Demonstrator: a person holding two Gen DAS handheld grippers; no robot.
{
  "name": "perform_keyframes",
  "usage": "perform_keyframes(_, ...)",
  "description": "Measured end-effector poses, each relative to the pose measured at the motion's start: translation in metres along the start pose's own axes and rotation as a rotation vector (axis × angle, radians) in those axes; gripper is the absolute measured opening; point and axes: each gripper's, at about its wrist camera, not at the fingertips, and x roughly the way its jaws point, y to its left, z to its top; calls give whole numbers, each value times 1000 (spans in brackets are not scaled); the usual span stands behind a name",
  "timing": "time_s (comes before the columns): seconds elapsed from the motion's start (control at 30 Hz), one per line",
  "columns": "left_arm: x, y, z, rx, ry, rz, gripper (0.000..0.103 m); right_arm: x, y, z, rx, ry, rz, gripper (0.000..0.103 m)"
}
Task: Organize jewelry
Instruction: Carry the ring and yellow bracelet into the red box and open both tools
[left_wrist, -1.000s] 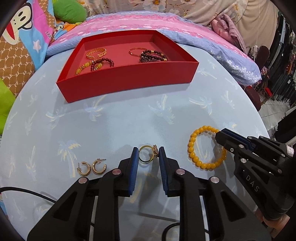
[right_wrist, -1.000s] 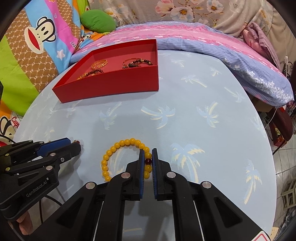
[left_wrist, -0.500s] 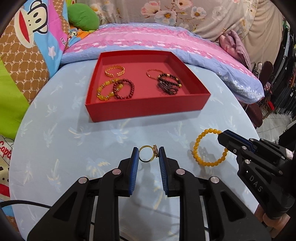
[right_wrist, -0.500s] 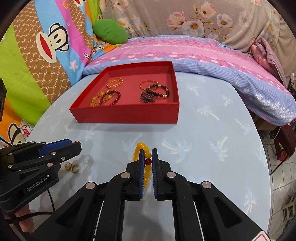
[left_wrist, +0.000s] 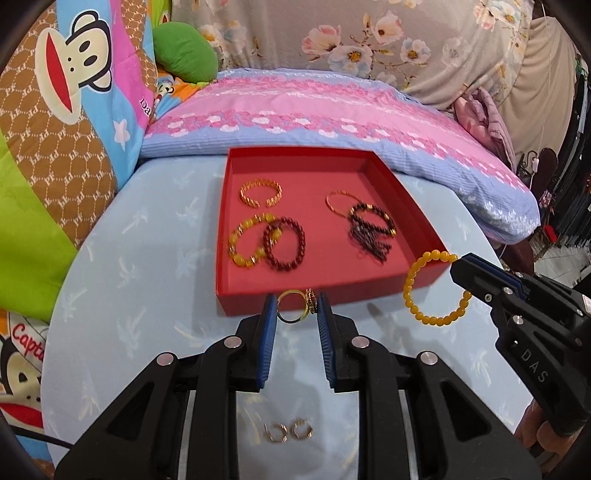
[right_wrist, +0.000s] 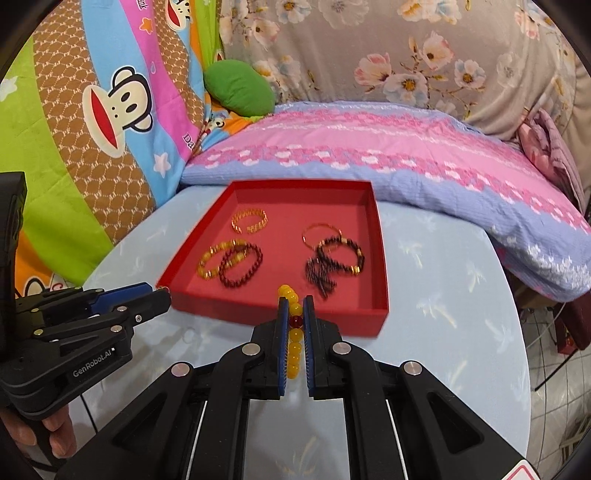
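Left gripper (left_wrist: 294, 310): closed on a gold ring (left_wrist: 292, 306), which is held above the table at the red tray's (left_wrist: 236, 221) near wall.
Right gripper (right_wrist: 295, 314): clamped on a yellow bead bracelet (left_wrist: 436, 288), which is held edge-on at the tray's near edge.
Tray: several bracelets are contained, among them a dark red bead bracelet (left_wrist: 284, 249).
Table (left_wrist: 129, 295): two gold hoop earrings (left_wrist: 290, 432) are seen lying below the left gripper.
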Motion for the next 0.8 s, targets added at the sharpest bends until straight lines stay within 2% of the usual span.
perform_keyframes(0.23, 17, 4, 40, 16, -33, 11, 22, 27, 0, 45, -3, -37, 12, 7)
perform_keyframes(0.47, 53, 4, 78, 35, -39, 28, 22, 73, -9, 83, 31, -21, 40, 7)
perform_keyframes(0.8, 101, 11, 112, 36, -15, 65, 22, 124, -13, 107, 23, 18, 49, 7)
